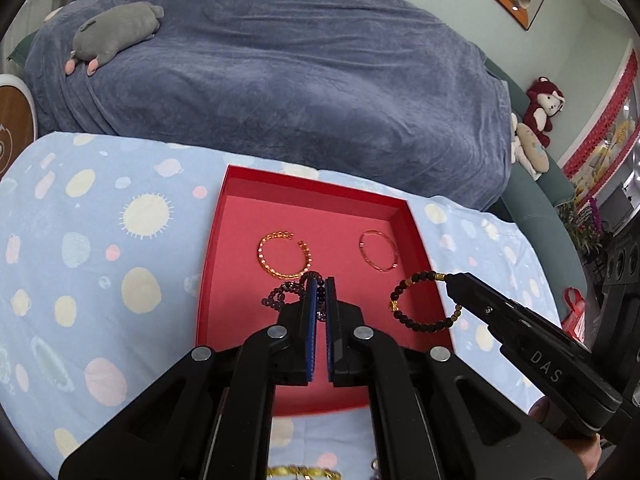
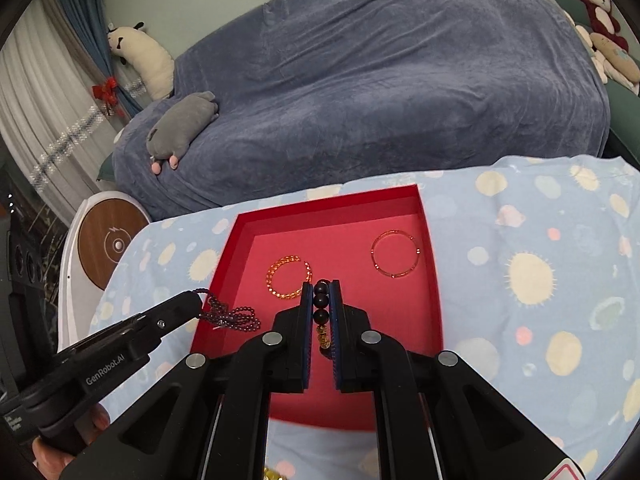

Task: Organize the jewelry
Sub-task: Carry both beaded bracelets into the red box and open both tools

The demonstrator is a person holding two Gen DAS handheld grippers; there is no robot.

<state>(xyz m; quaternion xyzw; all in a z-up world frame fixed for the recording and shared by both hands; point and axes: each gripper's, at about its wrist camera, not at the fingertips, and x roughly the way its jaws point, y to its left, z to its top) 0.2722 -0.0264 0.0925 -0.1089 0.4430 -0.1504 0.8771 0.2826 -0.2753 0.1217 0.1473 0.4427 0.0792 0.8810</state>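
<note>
Fingers of both grippers are clamped on light, limp beaded bracelets held over the near part of the red box (image 1: 240,216): right gripper (image 2: 321,300) pinches the larger black-and-gold strand (image 1: 416,312) by 3 beads, left gripper (image 1: 319,300) the thinner purple strand (image 2: 232,316), likely slippery.

The red box (image 1: 240,216) looks like matt card, sitting on a smooth printed cotton cloth (image 1: 100,240) – behind it a plush, napped blue blanket (image 1: 280,60). The gold bangle (image 1: 282,255) is shiny metal and the dark bead bracelet (image 1: 420,300) glossy – both grippers are matt black plastic with bright metal pins (image 1: 278,332)
</note>
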